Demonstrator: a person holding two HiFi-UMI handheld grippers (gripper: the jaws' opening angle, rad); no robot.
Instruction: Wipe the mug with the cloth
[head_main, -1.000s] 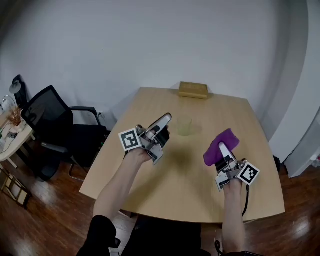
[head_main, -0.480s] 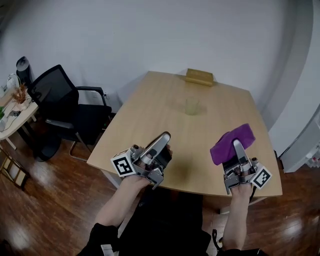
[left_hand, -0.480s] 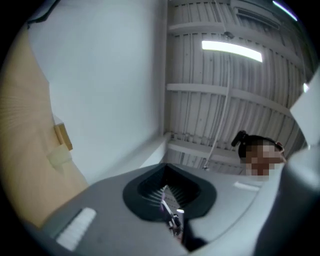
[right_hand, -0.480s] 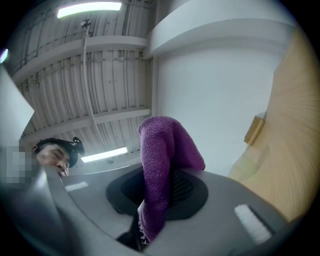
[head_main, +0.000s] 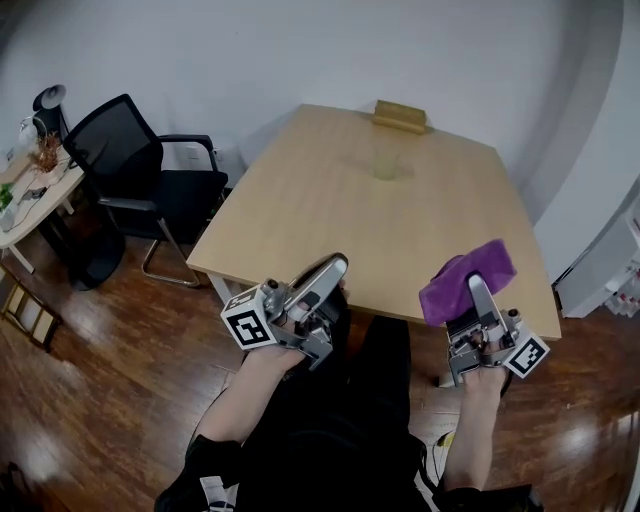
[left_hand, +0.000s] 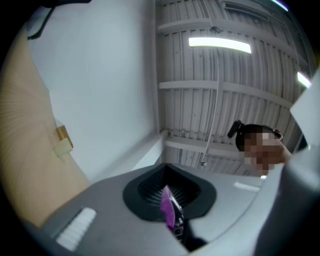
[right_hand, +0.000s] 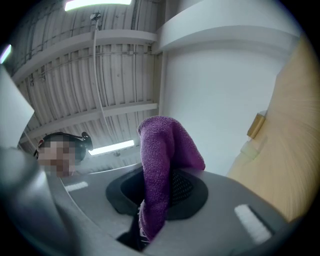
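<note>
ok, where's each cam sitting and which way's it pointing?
Head view: on the person's head, steeply down at the table; shows both forearms, left gripper, and right gripper with the cloth.
Left gripper view: on that gripper, along its shut jaws, up at the ceiling; the person's head shows.
Right gripper view: likewise upward, past the clamped cloth; head shows too.
Shared: both gripper views catch the table edge and wooden box.

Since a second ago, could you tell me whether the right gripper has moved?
Yes: the right gripper, holding the cloth, drew back from over the table to its near edge.
</note>
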